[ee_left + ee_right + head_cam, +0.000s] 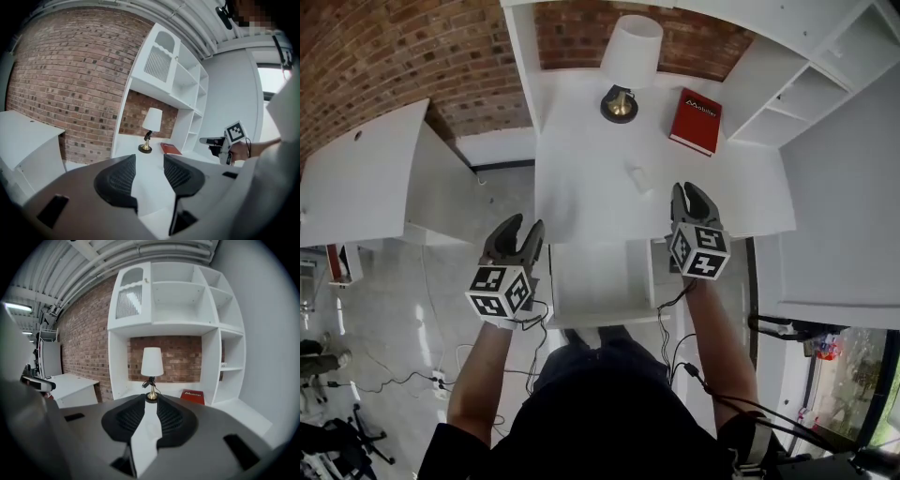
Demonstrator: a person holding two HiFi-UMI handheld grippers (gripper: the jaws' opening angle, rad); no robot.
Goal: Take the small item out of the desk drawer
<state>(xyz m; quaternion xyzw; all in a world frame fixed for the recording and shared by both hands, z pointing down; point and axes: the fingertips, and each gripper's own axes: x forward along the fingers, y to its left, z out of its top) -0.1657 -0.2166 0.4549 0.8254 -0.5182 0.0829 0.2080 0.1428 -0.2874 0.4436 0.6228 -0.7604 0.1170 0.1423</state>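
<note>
Left claw: my left gripper (149, 160) is released, its pads well apart and only the white desktop showing through the gap. In the head view it hangs at lower left, off the desk's left front corner.
Right claw: my right gripper (151, 401) is released too, but I see only a narrow slit between the pads, with no object in it. It sits right of centre, over the desk's front edge.
Small item: the small white item (639, 178) lies on the desk (581, 150) at mid-frame, near the right gripper's tips and up-left of them, not touching.
Drawer: the drawer (598, 277) stands pulled out at lower centre, between my two grippers.
Back of desk: lamp (628, 56) at top centre, red book (697, 120) just to its right.
</note>
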